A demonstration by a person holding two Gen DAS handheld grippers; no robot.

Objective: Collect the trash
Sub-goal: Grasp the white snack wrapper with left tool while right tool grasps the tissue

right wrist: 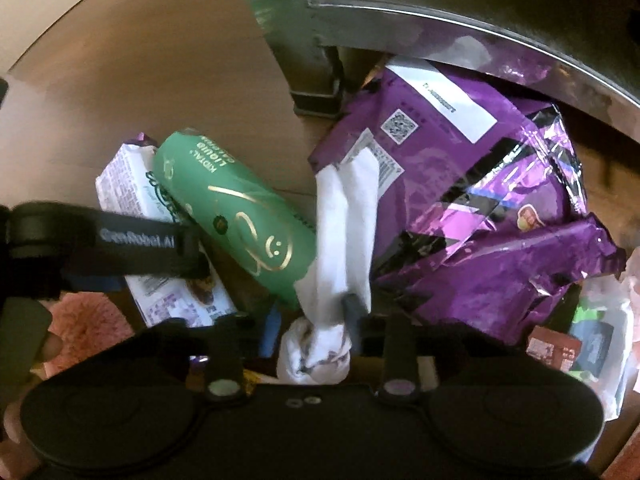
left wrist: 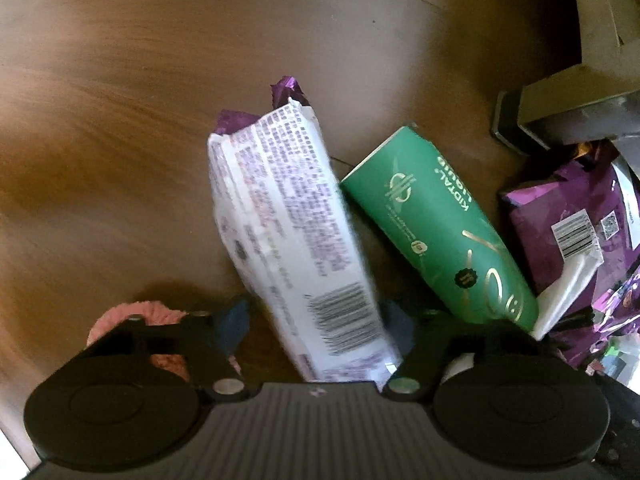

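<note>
Brown wooden floor (left wrist: pixel 160 80) lies under a small heap of trash beside a metal furniture leg (right wrist: pixel 316 60). Left tongs (left wrist: pixel 316 320) are clamped on the white wrapper (left wrist: pixel 288 216); right tongs (right wrist: pixel 308 324) are closed on white tissue (right wrist: pixel 344 216). I think both should lift slowly, so the green tube (right wrist: pixel 240 216) and purple bag (right wrist: pixel 460 184) are not dragged.

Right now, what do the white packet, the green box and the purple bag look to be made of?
White packet: thin plastic film, matte printed, with a crimped end; the left claw seems to be gripping it.
Green box: likely coated cardboard, given its flat faces, creased corner and gold foil print.
Purple bag: glossy metallised foil film, crinkled with sharp glints.
</note>
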